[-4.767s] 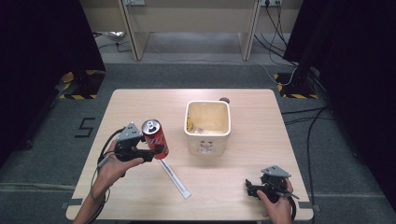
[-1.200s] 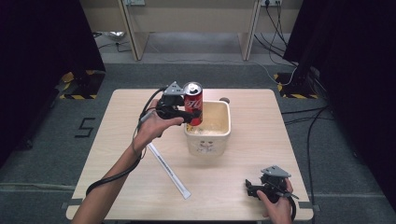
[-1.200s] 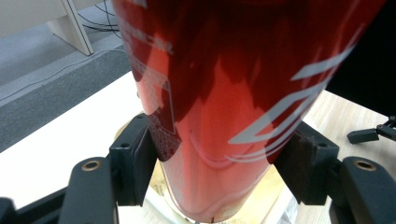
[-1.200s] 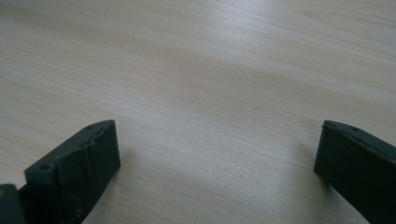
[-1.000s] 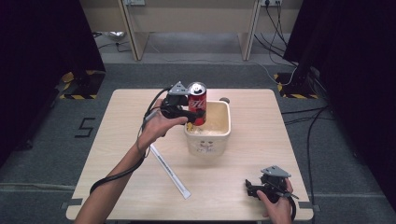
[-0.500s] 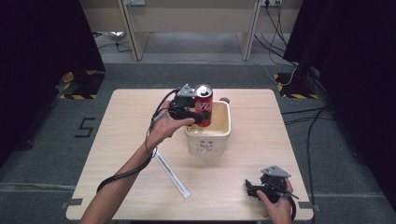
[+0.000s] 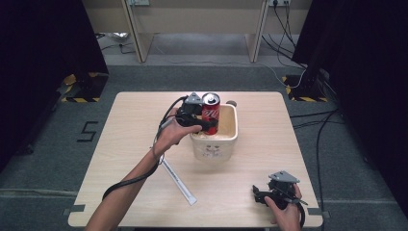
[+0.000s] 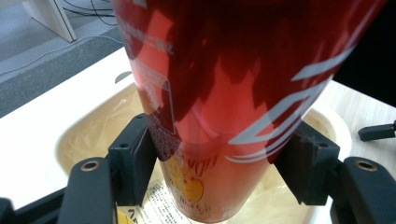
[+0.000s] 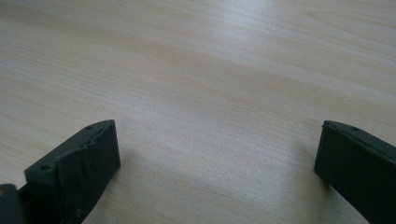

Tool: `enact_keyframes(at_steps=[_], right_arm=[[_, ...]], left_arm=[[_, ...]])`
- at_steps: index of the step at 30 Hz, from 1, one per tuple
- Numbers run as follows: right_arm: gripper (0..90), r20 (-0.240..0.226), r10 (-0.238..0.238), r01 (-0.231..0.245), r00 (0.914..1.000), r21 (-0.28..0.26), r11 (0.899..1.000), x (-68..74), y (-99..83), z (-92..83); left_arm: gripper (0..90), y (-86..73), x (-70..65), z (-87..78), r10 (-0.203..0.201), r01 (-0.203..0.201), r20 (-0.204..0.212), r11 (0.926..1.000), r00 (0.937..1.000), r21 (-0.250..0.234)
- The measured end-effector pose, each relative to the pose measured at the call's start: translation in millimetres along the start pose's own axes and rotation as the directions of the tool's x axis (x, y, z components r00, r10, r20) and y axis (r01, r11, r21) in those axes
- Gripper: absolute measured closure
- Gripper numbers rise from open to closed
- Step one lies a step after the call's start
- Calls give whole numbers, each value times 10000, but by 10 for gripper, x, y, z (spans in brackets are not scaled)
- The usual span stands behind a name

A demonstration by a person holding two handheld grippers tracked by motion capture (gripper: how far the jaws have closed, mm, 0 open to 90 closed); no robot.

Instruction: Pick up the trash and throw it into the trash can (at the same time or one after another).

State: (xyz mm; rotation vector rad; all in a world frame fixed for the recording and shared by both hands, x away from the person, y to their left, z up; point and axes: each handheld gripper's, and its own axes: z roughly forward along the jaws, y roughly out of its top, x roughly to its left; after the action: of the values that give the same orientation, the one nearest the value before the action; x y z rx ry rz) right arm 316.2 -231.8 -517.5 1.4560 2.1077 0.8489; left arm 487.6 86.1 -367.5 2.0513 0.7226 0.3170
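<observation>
A red drink can (image 7: 210,113) (image 8: 219,102) stands upright in the grip of my left gripper (image 7: 204,121) (image 8: 219,161), whose pads press on both its sides. The can hangs over the left part of a cream square tub (image 7: 230,139) at the table's middle, its base just inside the rim (image 8: 84,123). Crumpled wrappers lie at the bottom of the tub. My right gripper (image 7: 257,196) (image 9: 217,163) rests at the front right of the table, jaws wide apart over bare wood with nothing between them.
A long white wrapped stick (image 7: 178,180) lies on the light wooden table (image 7: 120,139) in front of the tub, to its left. A small dark round thing (image 7: 232,103) sits just behind the tub. Dark curtains and table legs stand beyond.
My left gripper has carried the can from the table's left up and right over the tub, then lowered it a little toward the tub. The right gripper has stayed put.
</observation>
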Motion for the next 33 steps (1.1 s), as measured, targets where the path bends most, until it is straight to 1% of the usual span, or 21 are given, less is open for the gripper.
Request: enact_keyframes(at_steps=[1, 4, 14, 21, 25, 33], right_arm=[[2, 3, -12, 12, 10000, -2, 10000, -1, 0, 1], [2, -8, -20, 20, 10000, -19, 10000, 0, -1, 2], [2, -26, -37, 37, 10000, -15, 10000, 1, -1, 2], [2, -39, -66, 66, 10000, 1, 10000, 1, 0, 1], [3, -45, -38, 38, 10000, 7, 10000, 6, -1, 1], [2, -48, -31, 32, 10000, 13, 10000, 6, -1, 0]], left_arm=[[337, -11, -3, 3, -116, 115, 11, 9999, 9999, 87], [337, -30, 4, 21, -114, 114, 23, 9999, 9999, 125], [336, -56, 56, 37, -173, 175, -119, 9997, 9998, 151], [336, -92, 118, 56, -216, 225, -400, 9995, 9990, 218], [336, -117, 173, 79, -343, 353, -592, 9992, 9977, 165], [336, -142, 221, 97, -424, 443, -655, 9987, 9970, 267]])
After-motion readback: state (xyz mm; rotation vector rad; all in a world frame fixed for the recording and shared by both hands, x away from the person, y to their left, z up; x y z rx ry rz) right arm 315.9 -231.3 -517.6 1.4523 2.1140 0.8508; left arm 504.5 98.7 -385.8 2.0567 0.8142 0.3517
